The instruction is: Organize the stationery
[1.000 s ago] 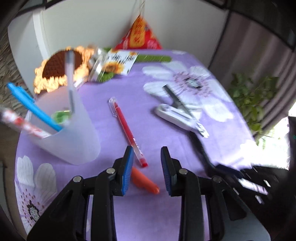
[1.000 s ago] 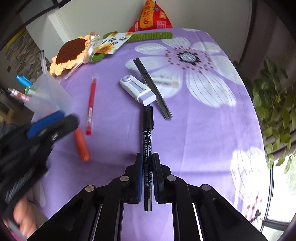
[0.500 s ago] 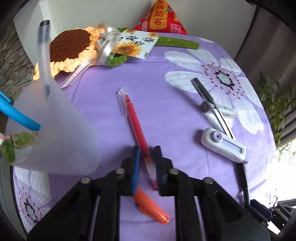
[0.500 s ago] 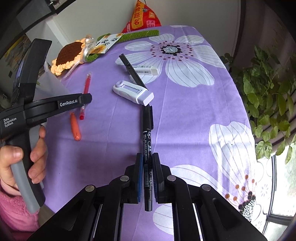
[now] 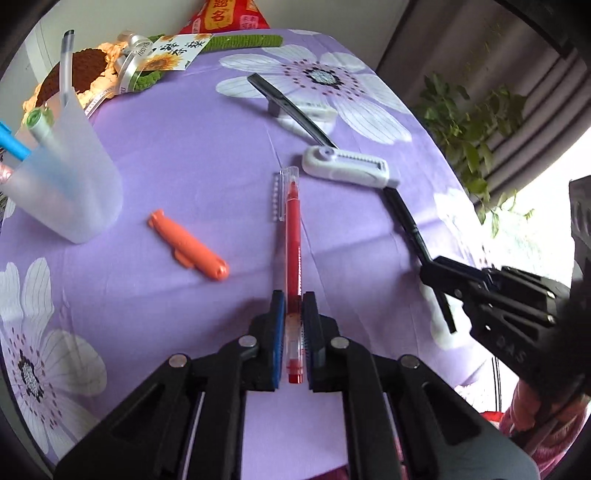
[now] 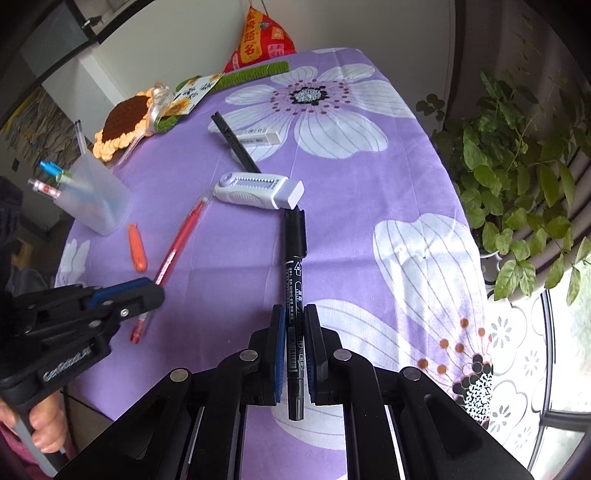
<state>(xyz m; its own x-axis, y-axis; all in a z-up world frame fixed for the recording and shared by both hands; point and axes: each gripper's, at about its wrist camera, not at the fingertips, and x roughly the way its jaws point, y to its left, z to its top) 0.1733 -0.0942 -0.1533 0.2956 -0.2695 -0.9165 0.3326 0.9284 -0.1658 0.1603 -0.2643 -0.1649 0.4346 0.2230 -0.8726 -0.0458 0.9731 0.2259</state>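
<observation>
My left gripper (image 5: 293, 301) is shut on a red pen (image 5: 293, 236) and holds it above the purple flowered cloth; it also shows in the right wrist view (image 6: 125, 291), with the red pen (image 6: 181, 240) in it. My right gripper (image 6: 295, 314) is shut on a black marker (image 6: 294, 266); it also shows in the left wrist view (image 5: 436, 269). A frosted cup (image 5: 70, 184) with several pens stands at the left, and shows in the right wrist view (image 6: 98, 199).
An orange cap-like piece (image 5: 186, 243), a white correction tape (image 5: 347, 168), a black ruler (image 5: 288, 107) and a white eraser (image 6: 255, 134) lie on the cloth. A crochet sunflower (image 6: 122, 122) and red bag (image 6: 264, 35) sit at the back. A plant (image 6: 517, 166) stands right.
My left gripper has closed on the red pen and lifted it back from the cup. My right gripper still holds the black marker, drawn back toward the near edge.
</observation>
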